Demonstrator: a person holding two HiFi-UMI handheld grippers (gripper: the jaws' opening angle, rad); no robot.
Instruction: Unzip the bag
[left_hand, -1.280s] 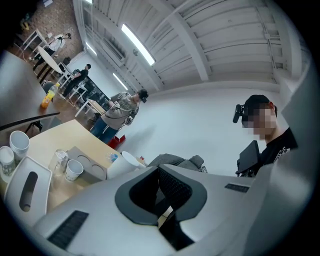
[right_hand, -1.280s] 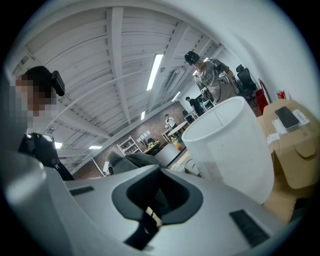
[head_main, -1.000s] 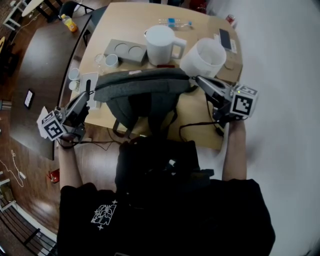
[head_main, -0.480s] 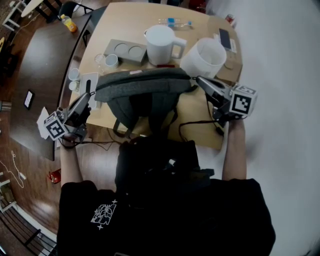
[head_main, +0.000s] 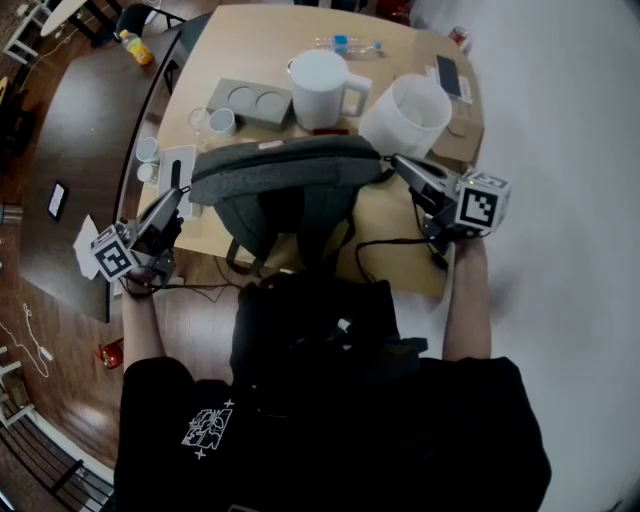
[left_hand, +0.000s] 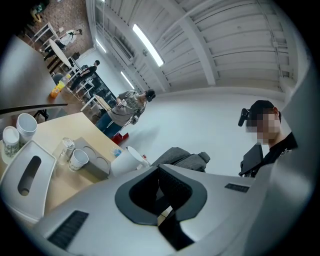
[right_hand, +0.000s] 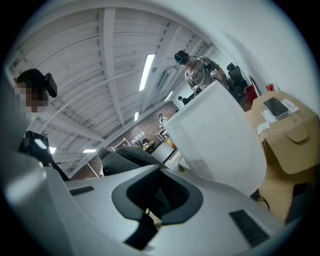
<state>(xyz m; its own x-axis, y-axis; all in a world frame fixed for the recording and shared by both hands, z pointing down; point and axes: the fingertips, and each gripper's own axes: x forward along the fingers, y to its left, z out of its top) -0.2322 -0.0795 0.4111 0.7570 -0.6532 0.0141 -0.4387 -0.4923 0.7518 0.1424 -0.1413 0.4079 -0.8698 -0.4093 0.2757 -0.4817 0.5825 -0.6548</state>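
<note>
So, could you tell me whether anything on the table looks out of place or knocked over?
Only small things. A clear bottle lies on its side near the far edge of the table, and the bag has its straps hanging over the near edge. Nothing looks spilled or damaged.

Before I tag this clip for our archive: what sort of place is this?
Probably a big open workshop or lab hall: white beamed ceiling with strip lights, light wooden table, another person standing beyond.

grey backpack (head_main: 285, 185), near edge of table (head_main: 260, 50)
lies crosswise, strap side facing up, dark straps trailing over the table's front edge; zip not readable.
</note>
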